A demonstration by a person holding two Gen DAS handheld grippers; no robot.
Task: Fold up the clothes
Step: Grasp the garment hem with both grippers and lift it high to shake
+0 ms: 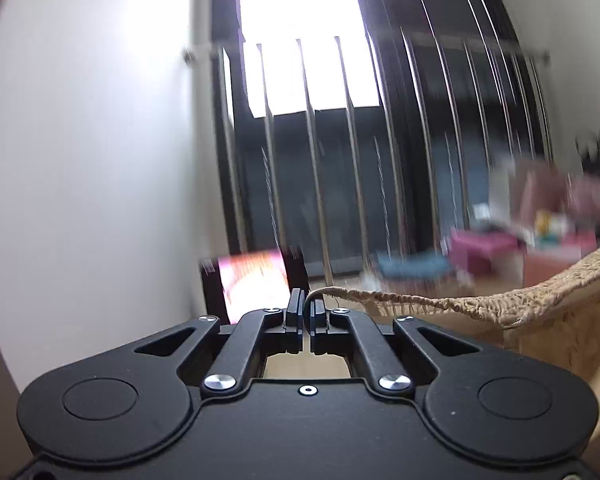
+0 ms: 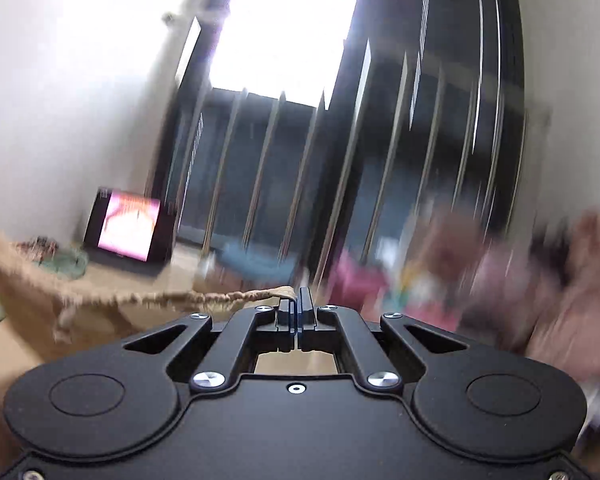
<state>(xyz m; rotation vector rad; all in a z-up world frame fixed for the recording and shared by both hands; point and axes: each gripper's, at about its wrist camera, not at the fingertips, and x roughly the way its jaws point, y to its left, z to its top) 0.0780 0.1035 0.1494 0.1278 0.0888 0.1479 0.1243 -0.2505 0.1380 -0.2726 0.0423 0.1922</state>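
A tan garment with a gathered, elastic-looking edge hangs in the air between my two grippers. In the left wrist view my left gripper is shut on one end of that edge, and the tan garment stretches away to the right and droops below. In the right wrist view my right gripper is shut on the other end, with the tan garment running off to the left. Both grippers point level at the room, well above the surface.
Ahead stand dark glass doors with vertical metal bars and a bright window above. A lit screen sits on the floor by the white wall. Blurred pink and teal items lie at the right, and patterned cloth at the left.
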